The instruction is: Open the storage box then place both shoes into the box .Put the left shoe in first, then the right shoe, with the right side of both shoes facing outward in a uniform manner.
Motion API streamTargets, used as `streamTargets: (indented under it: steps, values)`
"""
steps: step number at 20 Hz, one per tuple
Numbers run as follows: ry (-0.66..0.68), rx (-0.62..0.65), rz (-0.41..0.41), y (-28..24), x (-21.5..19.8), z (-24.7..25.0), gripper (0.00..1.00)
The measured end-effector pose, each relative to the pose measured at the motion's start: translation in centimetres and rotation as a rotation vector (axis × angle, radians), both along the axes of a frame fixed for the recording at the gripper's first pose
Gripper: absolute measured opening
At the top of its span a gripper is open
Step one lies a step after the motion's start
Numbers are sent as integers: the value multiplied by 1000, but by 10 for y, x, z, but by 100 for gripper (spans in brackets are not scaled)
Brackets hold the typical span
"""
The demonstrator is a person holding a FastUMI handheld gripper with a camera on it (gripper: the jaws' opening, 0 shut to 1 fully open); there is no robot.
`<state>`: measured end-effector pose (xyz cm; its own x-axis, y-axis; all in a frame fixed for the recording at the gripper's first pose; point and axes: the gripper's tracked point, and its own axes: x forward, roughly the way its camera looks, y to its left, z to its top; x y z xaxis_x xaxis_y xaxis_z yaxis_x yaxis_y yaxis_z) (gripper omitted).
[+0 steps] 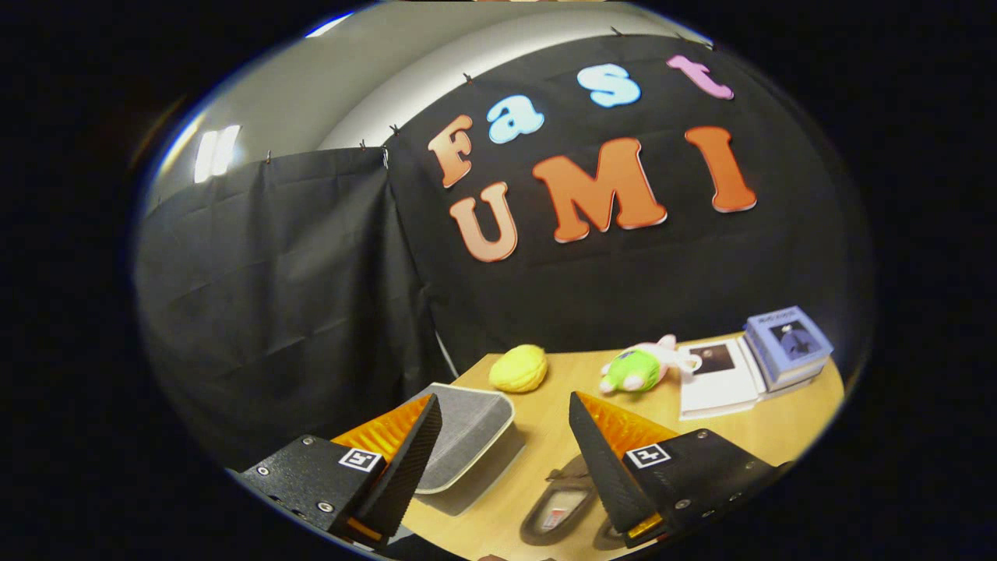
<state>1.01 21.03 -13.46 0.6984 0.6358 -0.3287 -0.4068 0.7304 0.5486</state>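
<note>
My gripper (503, 399) is open and held high over a wooden table (779, 436), with nothing between its fingers. A grey storage box (467, 440) with a pale rim lies on the table beyond and partly behind the left finger (405, 460); I cannot tell whether its lid is open. A dark shoe (557, 510) lies on the table below, between the fingers and close to the right finger (607, 460), its opening facing up. A sliver of a second shoe (606, 538) peeks out under the right finger, mostly hidden.
Beyond the fingers a yellow plush (518, 368) and a green-and-pink plush toy (642, 366) lie near the table's far edge. A white booklet (716, 382) and a stack of blue books (787, 347) sit further right. Black cloth walls surround the table.
</note>
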Motion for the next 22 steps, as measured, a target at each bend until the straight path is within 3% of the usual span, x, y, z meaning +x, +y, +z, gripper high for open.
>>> streamTargets:
  steps: [9, 22]
  values:
    - [305, 127, 190, 77, 0, -72, 98]
    - [500, 267, 252, 154, 5, -130, 98]
